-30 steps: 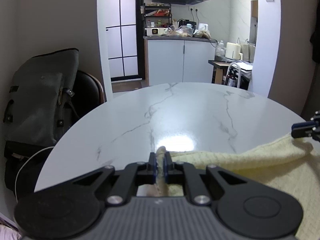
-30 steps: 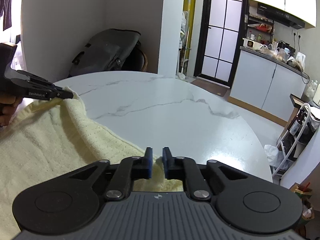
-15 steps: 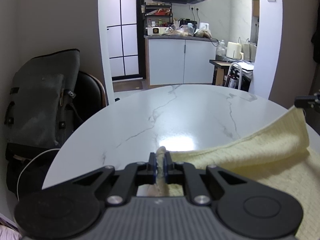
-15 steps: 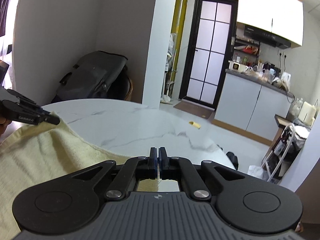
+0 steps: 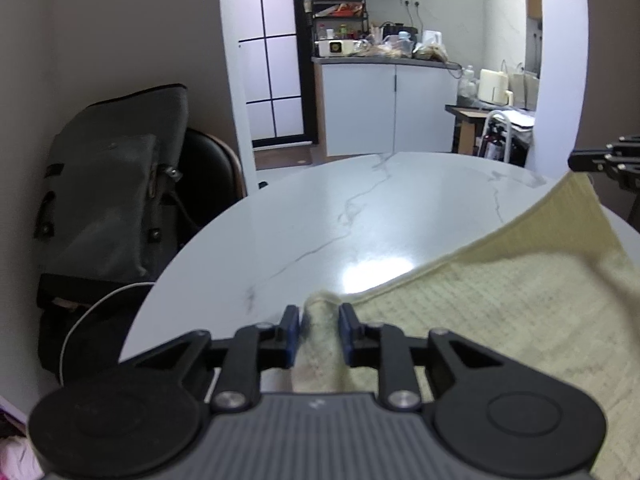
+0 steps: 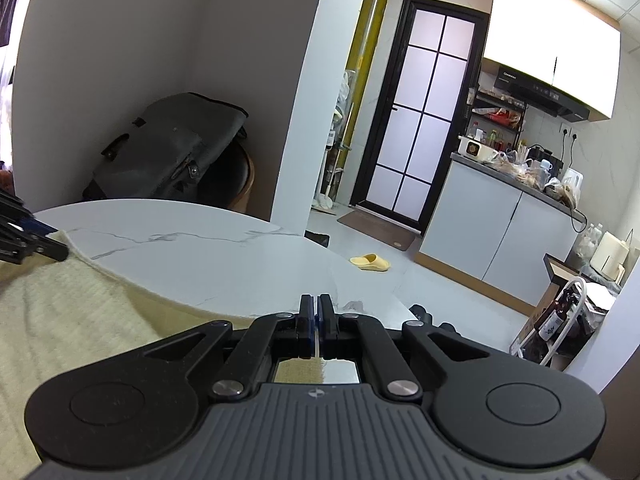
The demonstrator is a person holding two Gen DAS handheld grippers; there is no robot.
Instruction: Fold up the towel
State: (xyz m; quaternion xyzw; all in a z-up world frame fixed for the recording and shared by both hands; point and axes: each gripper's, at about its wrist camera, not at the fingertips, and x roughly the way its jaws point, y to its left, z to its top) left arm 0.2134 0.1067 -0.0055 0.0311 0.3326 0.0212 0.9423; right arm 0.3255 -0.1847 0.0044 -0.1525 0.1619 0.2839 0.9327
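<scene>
The left hand-held gripper (image 5: 319,330), a black two-finger tool with blue pads, had its jaws parted around a bunched corner of the pale yellow waffle-weave towel (image 5: 500,312); the cloth filled the gap, but I cannot tell whether the pads (image 5: 291,332) were pressing on it. The right hand-held gripper (image 6: 316,322), of the same make, had its jaws drawn nearly together, with a thin edge of the towel (image 6: 60,320) pinched between the pads (image 6: 306,320).

The towel lay partly on the round white marble-patterned table (image 5: 360,216). In the left wrist view its far corner rose off the tabletop to a peak at the right edge, just under the tip of the right gripper (image 5: 592,160), and the cloth sloped down from there toward the left gripper. In the right wrist view the towel spread over the near left part of the table (image 6: 200,256), its upper corner meeting the tip of the left gripper (image 6: 40,246) at the left edge.

Beyond the table a dark grey backpack (image 5: 116,196) rested on a black chair (image 5: 208,168) by the wall. A yellow slipper (image 6: 370,262) lay on the floor near the black-framed glass door (image 6: 424,128), and white kitchen cabinets (image 5: 388,108) stood behind with a cluttered countertop.
</scene>
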